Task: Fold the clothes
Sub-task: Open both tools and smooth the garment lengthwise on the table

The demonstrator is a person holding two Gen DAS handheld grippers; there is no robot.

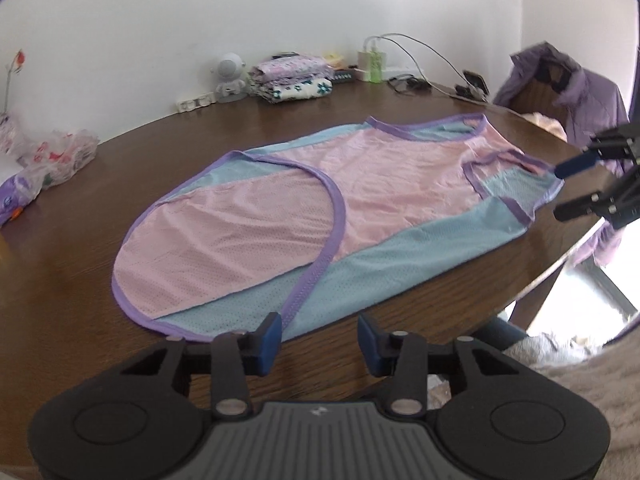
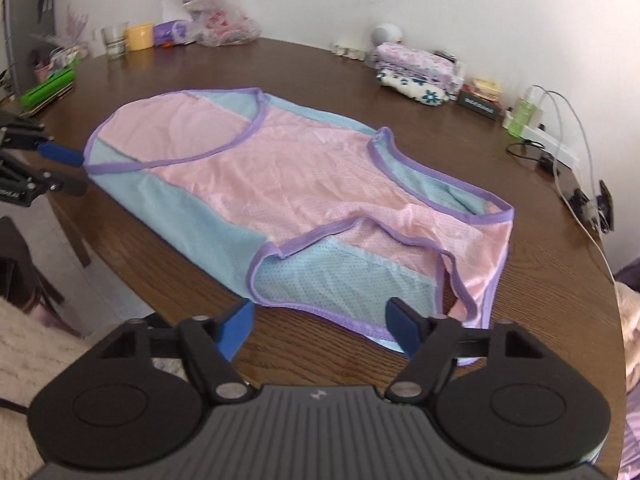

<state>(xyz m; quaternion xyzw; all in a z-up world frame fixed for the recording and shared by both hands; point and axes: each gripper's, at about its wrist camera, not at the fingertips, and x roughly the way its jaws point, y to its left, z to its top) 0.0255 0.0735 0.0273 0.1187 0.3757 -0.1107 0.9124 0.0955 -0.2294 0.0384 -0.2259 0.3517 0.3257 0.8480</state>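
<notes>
A sleeveless mesh top (image 1: 304, 200) (image 2: 280, 168), pink with blue sides and purple trim, lies spread flat on the brown wooden table (image 1: 72, 264) (image 2: 304, 68). My left gripper (image 1: 320, 340) is open at the near table edge, its fingertips just at the top's rounded hem. My right gripper (image 2: 320, 326) is open at the shoulder and armhole end, one finger over the purple trim. Each gripper also shows in the other view: the right gripper (image 1: 560, 190) at the far right, the left gripper (image 2: 72, 170) at the far left. Neither holds cloth.
A stack of folded floral clothes (image 1: 292, 80) (image 2: 416, 70) sits by the wall, with a power strip and cables (image 1: 374, 60) beside it. Plastic bags (image 1: 60, 156), a glass (image 2: 115, 42) and a yellow cup (image 2: 140, 36) line the far side. A purple jacket (image 1: 568, 92) hangs on a chair.
</notes>
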